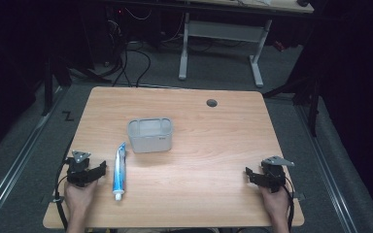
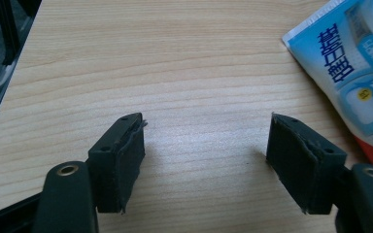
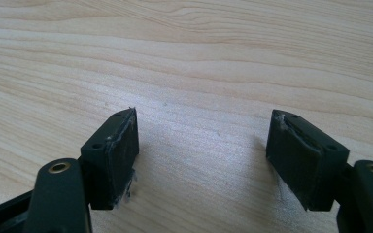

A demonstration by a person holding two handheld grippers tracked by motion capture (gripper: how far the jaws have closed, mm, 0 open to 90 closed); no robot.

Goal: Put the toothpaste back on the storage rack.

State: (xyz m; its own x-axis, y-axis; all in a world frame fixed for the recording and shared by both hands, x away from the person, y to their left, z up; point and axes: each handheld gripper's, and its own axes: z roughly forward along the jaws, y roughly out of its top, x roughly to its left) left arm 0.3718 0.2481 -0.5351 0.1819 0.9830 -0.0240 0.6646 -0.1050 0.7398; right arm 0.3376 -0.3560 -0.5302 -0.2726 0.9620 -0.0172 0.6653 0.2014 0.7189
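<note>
Left gripper (image 1: 93, 173) rests at table's (image 1: 213, 141) seven o'clock, jaws wide, empty. Tube (image 1: 119, 171) lies just at its three o'clock, cap nearest the person, handy for pickup. Bin (image 1: 150, 135) toward the tube's one o'clock, probably its destination. Right gripper (image 1: 250, 175) parked at five o'clock, wide, empty.

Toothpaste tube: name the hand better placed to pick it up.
Left. The left tool rests open right beside the toothpaste tube; the right tool, also open, sits by the table's far right edge.
</note>
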